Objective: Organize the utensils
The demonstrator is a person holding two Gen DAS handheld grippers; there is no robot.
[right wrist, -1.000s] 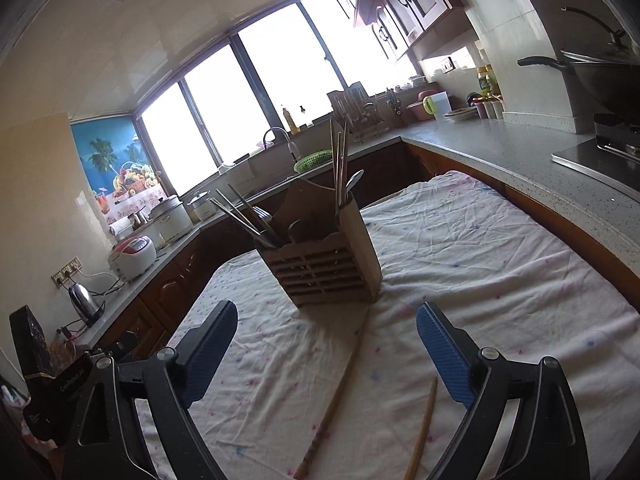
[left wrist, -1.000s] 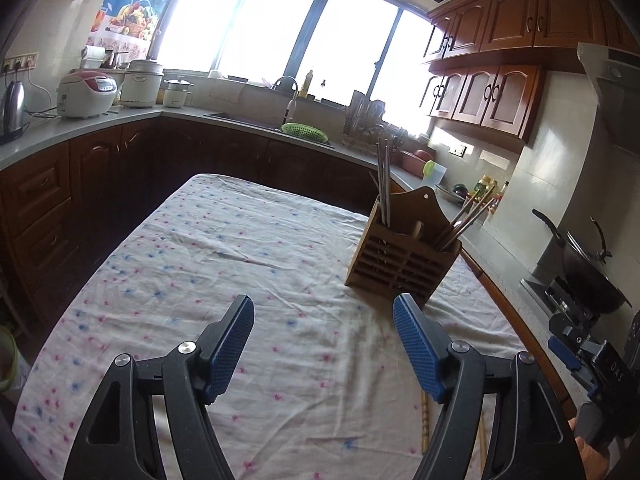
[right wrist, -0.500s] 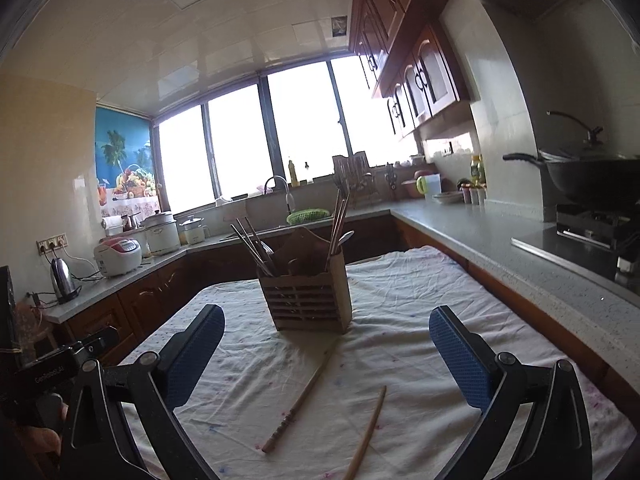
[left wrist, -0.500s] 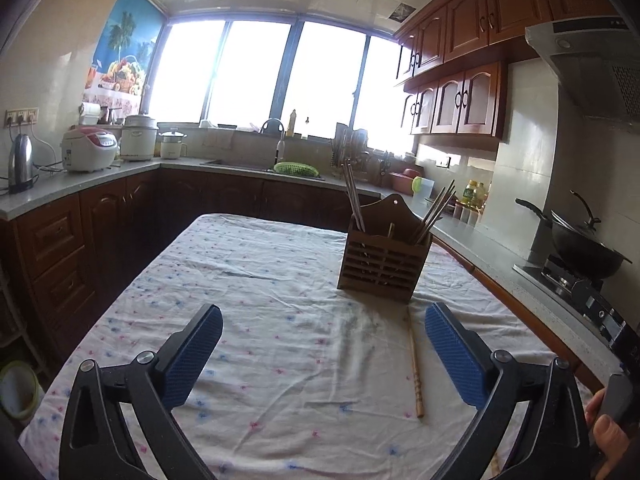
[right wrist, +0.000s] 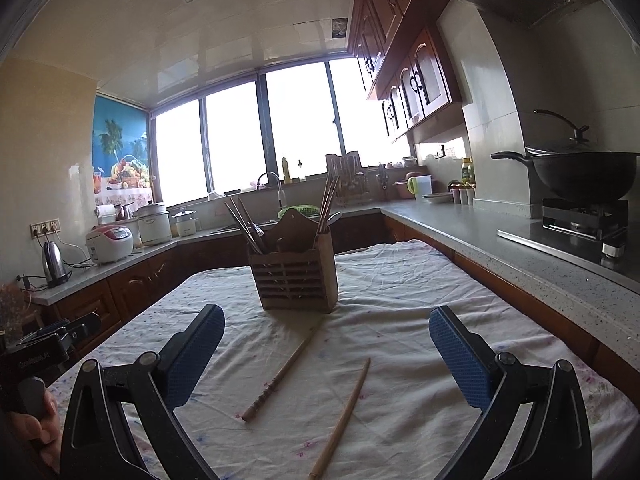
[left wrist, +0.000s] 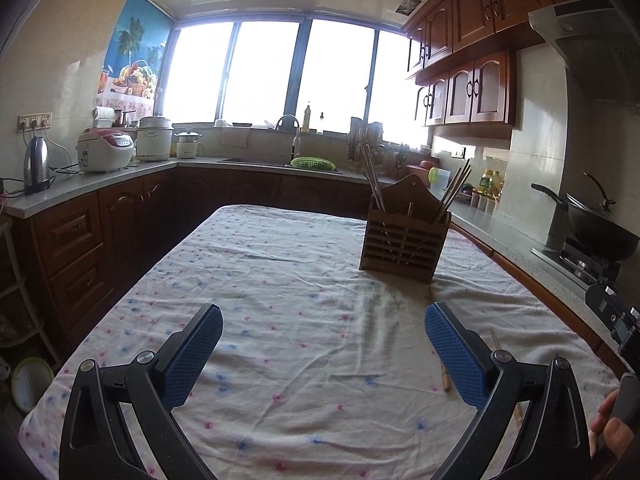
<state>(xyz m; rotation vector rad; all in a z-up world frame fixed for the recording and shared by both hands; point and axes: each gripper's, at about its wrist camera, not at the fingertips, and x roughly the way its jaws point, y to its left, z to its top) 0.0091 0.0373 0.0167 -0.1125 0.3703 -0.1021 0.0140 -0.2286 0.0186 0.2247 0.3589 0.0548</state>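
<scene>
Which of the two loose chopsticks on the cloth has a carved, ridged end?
The left chopstick, pointing toward the holder; the right chopstick is plain and smooth.

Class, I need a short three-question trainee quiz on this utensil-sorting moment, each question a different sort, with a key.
1. True or false: the right gripper is shut on a chopstick.
2. How many loose chopsticks, the carved chopstick and the plain chopstick, lie on the tablecloth in the right wrist view?
3. Multiple choice: the wooden utensil holder is A) lying on its side, B) standing upright, C) held by the left gripper.

Key: 1 false; 2 two; 3 B.
</scene>
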